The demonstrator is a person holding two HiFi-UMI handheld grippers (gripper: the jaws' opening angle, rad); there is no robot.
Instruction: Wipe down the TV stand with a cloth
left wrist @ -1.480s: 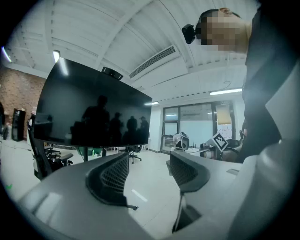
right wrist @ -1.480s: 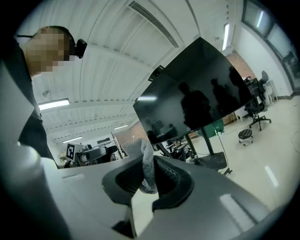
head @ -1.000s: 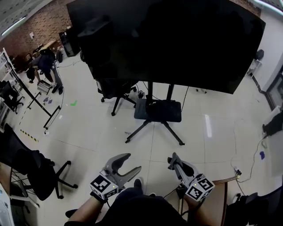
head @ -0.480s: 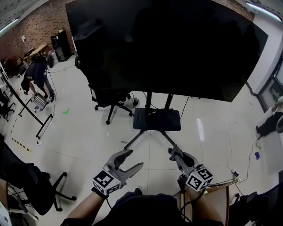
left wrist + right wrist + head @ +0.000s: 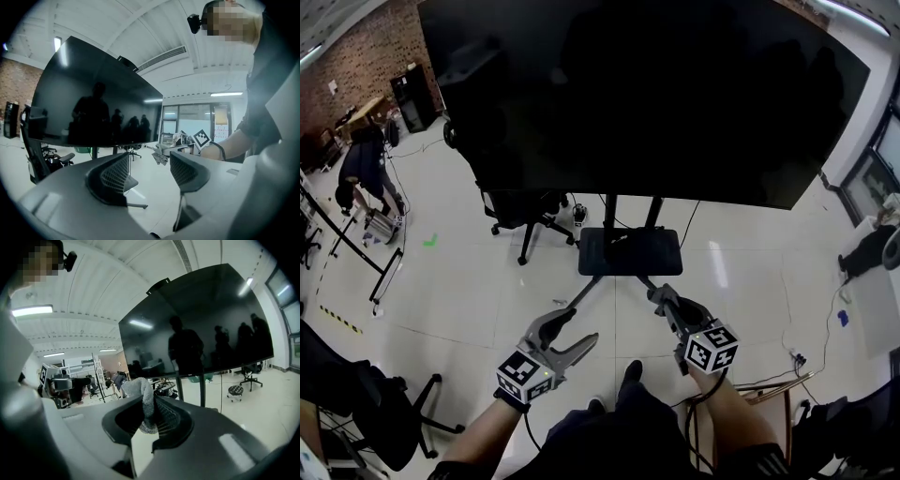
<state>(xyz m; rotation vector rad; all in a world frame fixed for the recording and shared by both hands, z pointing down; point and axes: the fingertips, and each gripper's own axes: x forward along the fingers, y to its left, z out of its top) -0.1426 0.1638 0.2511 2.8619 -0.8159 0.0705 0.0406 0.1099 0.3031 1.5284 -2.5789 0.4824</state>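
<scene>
Standing upright, the cloth (image 5: 144, 398) is pinched by right tool (image 5: 149, 412).

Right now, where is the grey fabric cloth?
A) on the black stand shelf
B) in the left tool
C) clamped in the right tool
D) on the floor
C: the right gripper view shows the grey fabric cloth pinched between the jaws of the right tool; the left tool stands open and empty.

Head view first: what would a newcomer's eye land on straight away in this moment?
The huge dark TV screen fills the top of the head view, above the black shelf of the TV stand. Nearer the person, the right gripper is shut on a grey cloth, while the left gripper is open and empty.
</scene>
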